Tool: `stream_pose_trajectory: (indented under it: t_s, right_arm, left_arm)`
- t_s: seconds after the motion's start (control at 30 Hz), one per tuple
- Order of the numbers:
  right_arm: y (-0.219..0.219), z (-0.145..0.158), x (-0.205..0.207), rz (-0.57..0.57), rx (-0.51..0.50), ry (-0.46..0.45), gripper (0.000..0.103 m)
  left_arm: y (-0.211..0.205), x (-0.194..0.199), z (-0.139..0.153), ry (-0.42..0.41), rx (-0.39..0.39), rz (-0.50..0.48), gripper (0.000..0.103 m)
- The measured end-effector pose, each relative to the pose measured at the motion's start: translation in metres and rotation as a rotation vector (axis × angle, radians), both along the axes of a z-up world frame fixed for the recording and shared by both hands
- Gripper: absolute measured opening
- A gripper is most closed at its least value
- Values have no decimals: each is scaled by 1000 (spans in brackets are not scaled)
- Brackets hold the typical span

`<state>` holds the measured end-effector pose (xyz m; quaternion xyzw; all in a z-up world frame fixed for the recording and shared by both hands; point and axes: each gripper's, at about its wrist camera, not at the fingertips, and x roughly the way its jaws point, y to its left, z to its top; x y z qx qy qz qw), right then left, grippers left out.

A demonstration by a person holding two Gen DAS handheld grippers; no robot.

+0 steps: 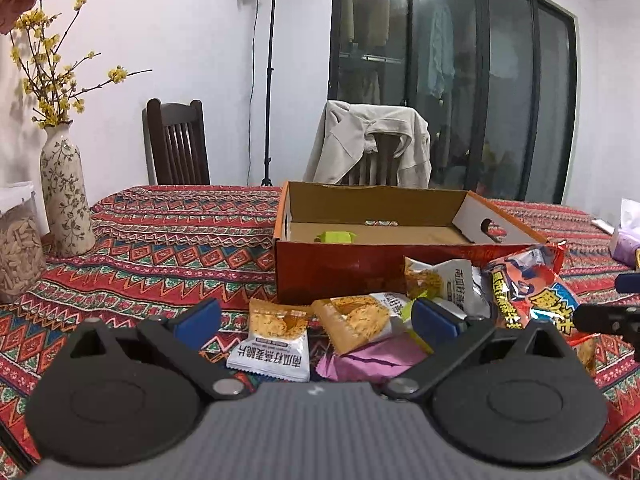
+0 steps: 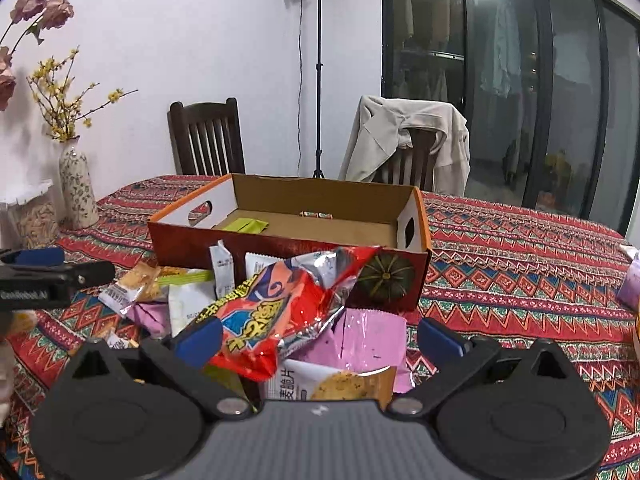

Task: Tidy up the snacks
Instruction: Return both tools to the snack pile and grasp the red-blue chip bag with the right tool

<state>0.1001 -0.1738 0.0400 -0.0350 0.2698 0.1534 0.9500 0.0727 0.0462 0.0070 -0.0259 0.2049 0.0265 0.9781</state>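
I had both grippers spread, left gripper [image 1: 316, 320] and right gripper [image 2: 320, 340], over the snack pile [image 2: 256, 312] before the box [image 2: 280, 248]; picking stage, next pinch red bag [image 2: 280, 312], lift into box

The worktop [image 1: 168, 240] is covered by a red patterned cloth. An open cardboard box [image 1: 360, 276] is set on it, near the middle. A heap of snack packets [image 2: 256, 312] is spread on the cloth just in front of the box, some touching its front wall. A floral vase [image 1: 66, 200] is stood at the left edge, with a clear jar [image 1: 18, 256] just beside it. A purple tissue pack [image 1: 624, 240] is seen at the far right
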Motion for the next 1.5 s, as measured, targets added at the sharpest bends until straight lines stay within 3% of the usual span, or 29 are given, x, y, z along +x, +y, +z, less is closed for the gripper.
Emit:
stream_pose_trajectory:
  t_s: [0.63, 0.9, 1.2, 1.5]
  right_arm:
    - [47, -2, 35, -24, -33, 26, 103]
    - [68, -18, 58, -37, -116, 35, 103]
    - [51, -25, 49, 8, -124, 39, 79]
    - [15, -8, 29, -9, 2, -38, 76]
  left_arm:
    - [15, 1, -6, 2, -67, 44, 103]
    - [21, 7, -9, 44, -97, 57, 103]
    - [20, 8, -11, 58, -98, 62, 103]
    - [18, 11, -12, 73, -89, 77, 103]
